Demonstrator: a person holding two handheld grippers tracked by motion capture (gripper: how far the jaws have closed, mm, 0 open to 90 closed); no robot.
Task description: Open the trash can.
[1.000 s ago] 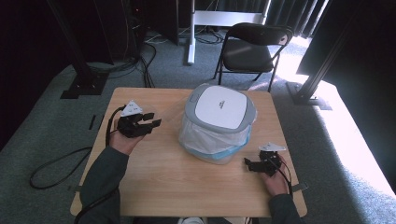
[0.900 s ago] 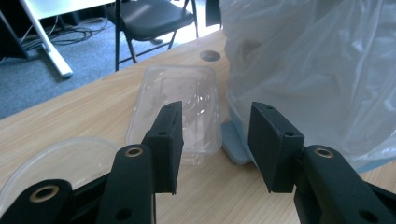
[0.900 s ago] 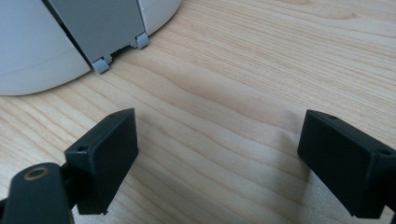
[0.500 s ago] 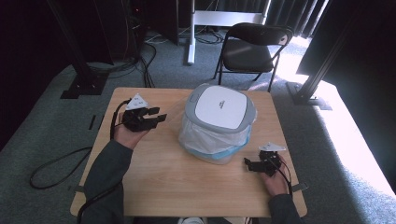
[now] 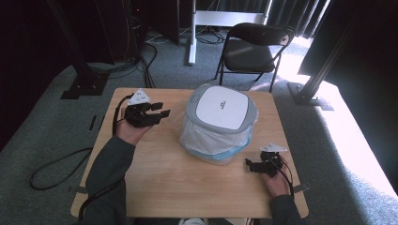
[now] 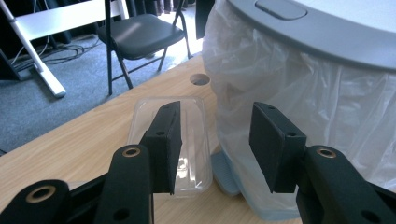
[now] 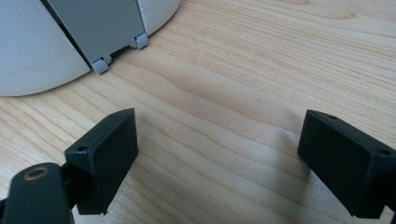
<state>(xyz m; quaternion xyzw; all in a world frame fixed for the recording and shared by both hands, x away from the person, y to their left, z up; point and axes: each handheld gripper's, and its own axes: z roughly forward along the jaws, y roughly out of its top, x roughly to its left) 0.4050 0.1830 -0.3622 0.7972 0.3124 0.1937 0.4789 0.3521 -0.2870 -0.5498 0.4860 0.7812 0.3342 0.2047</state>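
A bin with a grey-and-white lid [image 5: 220,107] and a white plastic liner [image 6: 303,93] stands in the middle of the wooden table [image 5: 187,187]. My left gripper [image 5: 158,110] is held above the table's left side with its jaws toward the bin, open and with nothing between them. In the left gripper view the left gripper [image 6: 217,135] looks over a clear plastic container [image 6: 194,140] lying on the table beside the bin's blue foot [image 6: 229,175]. My right gripper [image 5: 249,165] rests low at the front right, open. The right gripper [image 7: 219,154] faces bare wood and the bin's grey base [image 7: 93,32].
A black folding chair [image 5: 256,49] stands on the carpet beyond the table's far edge. A white desk leg [image 5: 192,35], black stands and cables [image 5: 56,164] are on the floor around it. A round hole [image 6: 200,79] is cut in the tabletop behind the container.
My left hand has lifted its gripper and carried it toward the table's far side, a little nearer the bin. The right gripper has stayed in place.
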